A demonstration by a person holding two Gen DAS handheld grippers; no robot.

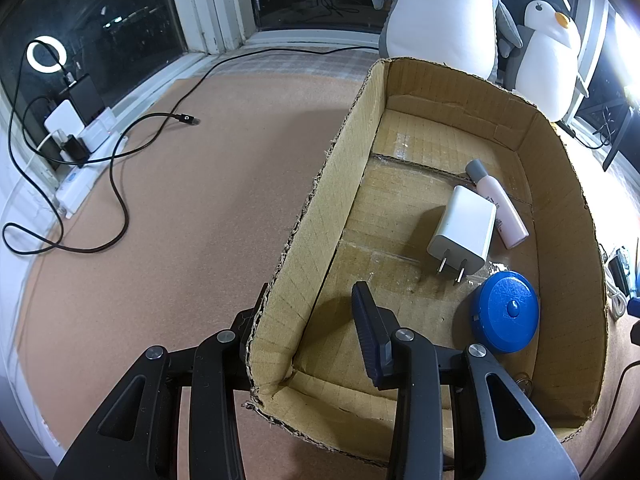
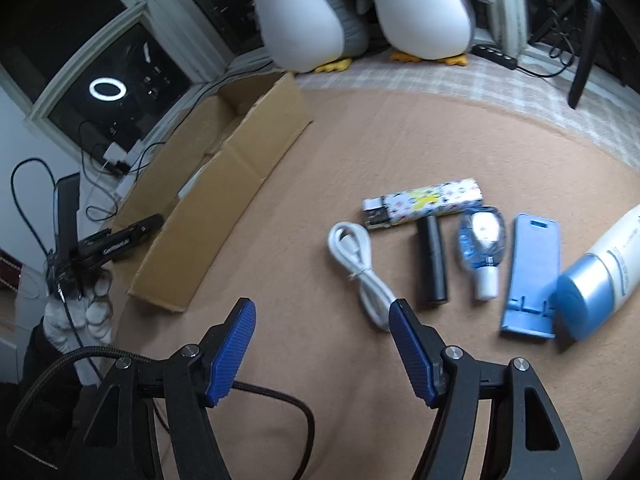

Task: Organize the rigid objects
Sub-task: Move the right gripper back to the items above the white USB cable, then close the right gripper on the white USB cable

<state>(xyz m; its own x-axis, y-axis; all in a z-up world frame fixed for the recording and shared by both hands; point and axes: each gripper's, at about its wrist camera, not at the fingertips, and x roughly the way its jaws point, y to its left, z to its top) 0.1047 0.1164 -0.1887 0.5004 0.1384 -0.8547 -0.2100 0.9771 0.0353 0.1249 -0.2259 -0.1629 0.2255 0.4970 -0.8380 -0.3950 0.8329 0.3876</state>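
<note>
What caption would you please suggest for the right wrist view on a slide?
Open right gripper above the coiled white cable, first in a row of loose items beside the cardboard box.

- tan carpet (image 2: 360, 380) carries everything
- cardboard box (image 2: 224, 204) at left
- row at right: white cable (image 2: 362, 264), patterned stick (image 2: 424, 204), black cylinder (image 2: 432, 264), small clear bottle (image 2: 482, 252), blue stand (image 2: 532, 276), white tube (image 2: 608, 264)
- black cable (image 1: 120, 152) loose, far left
- plush penguins (image 2: 360, 12) at far edge
</note>
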